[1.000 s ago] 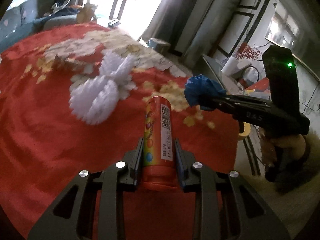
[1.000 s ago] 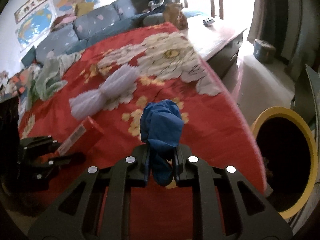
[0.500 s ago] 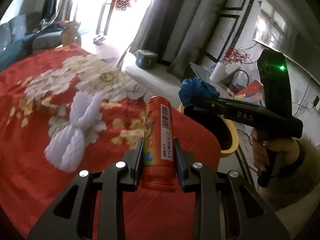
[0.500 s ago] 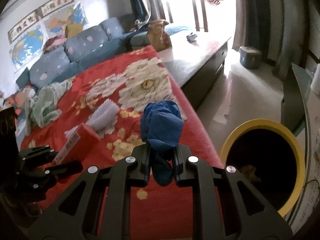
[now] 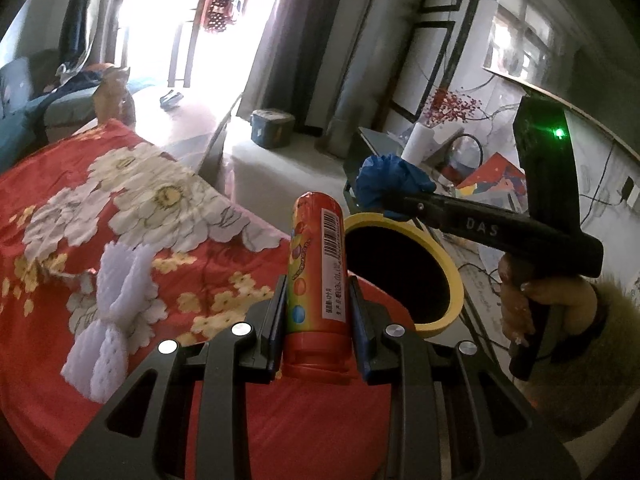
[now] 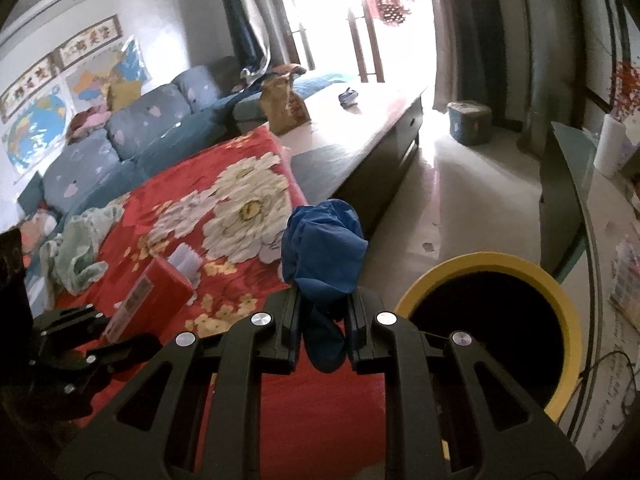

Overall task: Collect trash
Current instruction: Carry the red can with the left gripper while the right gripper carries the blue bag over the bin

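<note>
Left gripper (image 5: 318,312), bottom centre of the left wrist view: jaws pinching a red candy tube (image 5: 318,280) near its capped base, the tube standing up along the fingers with a barcode label facing the camera. Right gripper (image 6: 322,320), bottom centre of the right wrist view: jaws pressed on a crumpled blue cloth (image 6: 322,248), one end hanging down between the fingers and the bulk bunched above them. Under both lies a red floral blanket (image 5: 52,304), filling the lower left of each view. On the blanket, left of centre in the left wrist view, lies a white fluffy bundle (image 5: 116,312), pinched at its middle. Just right of the tube in that view is a bin with a yellow rim (image 5: 456,276) and dark inside, standing at the blanket's edge; in the right wrist view it sits at lower right. At right of the left wrist view a hand (image 5: 520,304) with a furry cuff holds the right gripper's handle, the blue cloth at its tip above the bin's far rim. Mid left of the right wrist view: a pale green cloth (image 6: 76,248) on the blanket. Further back: a blue sofa (image 6: 132,132), a low table (image 6: 360,128), bright window.
</note>
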The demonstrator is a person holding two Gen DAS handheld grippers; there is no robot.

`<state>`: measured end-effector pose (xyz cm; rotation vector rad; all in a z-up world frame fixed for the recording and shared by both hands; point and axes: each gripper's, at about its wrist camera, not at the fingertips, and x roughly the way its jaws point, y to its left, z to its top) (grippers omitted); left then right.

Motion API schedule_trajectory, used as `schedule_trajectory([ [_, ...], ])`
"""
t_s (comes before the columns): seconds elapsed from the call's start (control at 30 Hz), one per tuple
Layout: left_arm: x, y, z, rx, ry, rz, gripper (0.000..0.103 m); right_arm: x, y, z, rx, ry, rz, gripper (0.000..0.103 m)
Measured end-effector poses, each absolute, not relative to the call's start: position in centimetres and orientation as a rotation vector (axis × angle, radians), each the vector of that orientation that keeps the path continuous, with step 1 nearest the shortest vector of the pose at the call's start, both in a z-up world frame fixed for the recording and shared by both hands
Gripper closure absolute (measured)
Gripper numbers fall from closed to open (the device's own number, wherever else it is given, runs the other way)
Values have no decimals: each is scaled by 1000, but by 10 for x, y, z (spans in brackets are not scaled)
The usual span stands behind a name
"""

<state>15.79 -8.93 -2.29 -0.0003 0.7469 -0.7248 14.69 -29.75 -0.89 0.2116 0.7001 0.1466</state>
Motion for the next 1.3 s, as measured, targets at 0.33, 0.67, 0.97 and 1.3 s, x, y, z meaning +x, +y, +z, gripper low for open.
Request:
schedule_trajectory([
  [0.33, 160, -117, -19, 26, 740, -774, 76, 146, -330, -4, 234, 667, 66, 91],
  [0.67, 159, -138, -17, 39, 737, -816, 76, 145, -352, -6, 262, 659, 13, 91],
  [0.97, 158, -160, -18, 56, 733, -858, 76, 142, -373, -9, 287, 658, -34, 91],
  [1.3, 161, -199, -24, 90, 734, -931, 76, 138, -409, -21, 336, 675, -122, 91],
])
